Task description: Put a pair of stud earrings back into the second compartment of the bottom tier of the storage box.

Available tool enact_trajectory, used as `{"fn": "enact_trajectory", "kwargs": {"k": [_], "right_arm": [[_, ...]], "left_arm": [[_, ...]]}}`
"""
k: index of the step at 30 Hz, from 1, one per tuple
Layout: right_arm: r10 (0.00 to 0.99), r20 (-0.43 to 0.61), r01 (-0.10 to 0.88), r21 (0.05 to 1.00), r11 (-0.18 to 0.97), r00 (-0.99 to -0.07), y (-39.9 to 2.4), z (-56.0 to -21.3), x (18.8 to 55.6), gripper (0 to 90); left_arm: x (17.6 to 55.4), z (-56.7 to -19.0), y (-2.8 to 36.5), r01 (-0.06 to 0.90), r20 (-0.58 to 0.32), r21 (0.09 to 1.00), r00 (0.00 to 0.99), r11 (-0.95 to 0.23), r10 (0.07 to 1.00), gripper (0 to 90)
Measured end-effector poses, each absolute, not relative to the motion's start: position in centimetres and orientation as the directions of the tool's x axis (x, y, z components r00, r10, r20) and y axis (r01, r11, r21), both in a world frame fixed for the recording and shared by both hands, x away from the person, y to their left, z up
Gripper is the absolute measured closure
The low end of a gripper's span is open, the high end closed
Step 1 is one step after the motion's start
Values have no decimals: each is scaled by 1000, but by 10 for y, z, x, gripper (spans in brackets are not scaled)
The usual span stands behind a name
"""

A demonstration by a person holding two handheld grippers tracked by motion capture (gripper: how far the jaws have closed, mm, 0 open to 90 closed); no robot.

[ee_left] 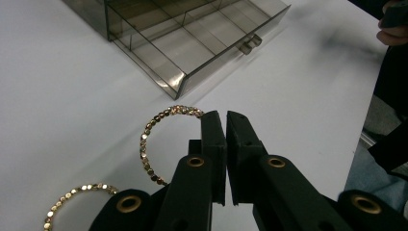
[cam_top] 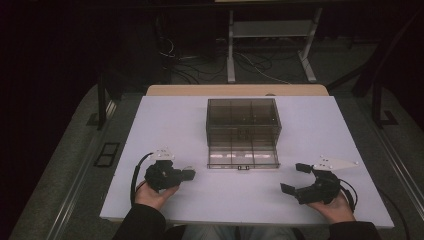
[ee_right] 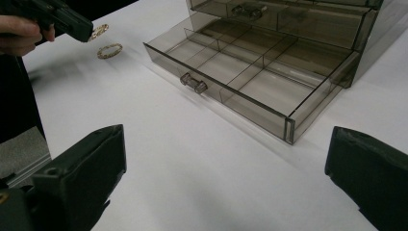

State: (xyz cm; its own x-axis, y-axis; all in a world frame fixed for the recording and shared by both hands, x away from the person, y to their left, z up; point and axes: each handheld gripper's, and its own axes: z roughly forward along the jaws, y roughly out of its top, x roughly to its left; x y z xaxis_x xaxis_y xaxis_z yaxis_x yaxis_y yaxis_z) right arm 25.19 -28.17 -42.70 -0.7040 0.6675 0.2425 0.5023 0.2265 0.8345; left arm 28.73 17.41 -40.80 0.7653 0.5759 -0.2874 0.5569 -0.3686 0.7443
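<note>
Left gripper view: the left gripper [ee_left: 226, 118] has its jaws pressed together on the near arc of a gold beaded bracelet [ee_left: 154, 144], which appears pinched at the rim and lies otherwise low over the white table [ee_left: 57, 96]. A second bracelet [ee_left: 77, 197] rests on the table at lower left, apart from the first. Beyond them stands the smoked-plastic drawer organiser [cam_top: 243, 120], its bottom drawer [ee_left: 192, 43] pulled out and its compartments bare. In the high view the right gripper [cam_top: 295, 177] lies near the table's right front, jaws spread wide and holding nothing.

Judged risks: the grip catches only a thin beaded edge, so the bracelet may pivot or slip out once lifted, especially under a quick swing toward the drawer. A dangling ring could snag on the drawer's front wall or a divider and land astride two compartments. A hard bump on the front panel might push the drawer partly shut, since the idle right gripper is not steadying the organiser.
</note>
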Motion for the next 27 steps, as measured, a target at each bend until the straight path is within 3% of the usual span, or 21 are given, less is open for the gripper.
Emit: {"fn": "enact_trajectory", "kwargs": {"k": [27], "right_arm": [[673,244,505,834,223,-699,-283,-427,252,1]], "left_arm": [[310,-359,124,443,-192,785,838,-432,511,857]]}}
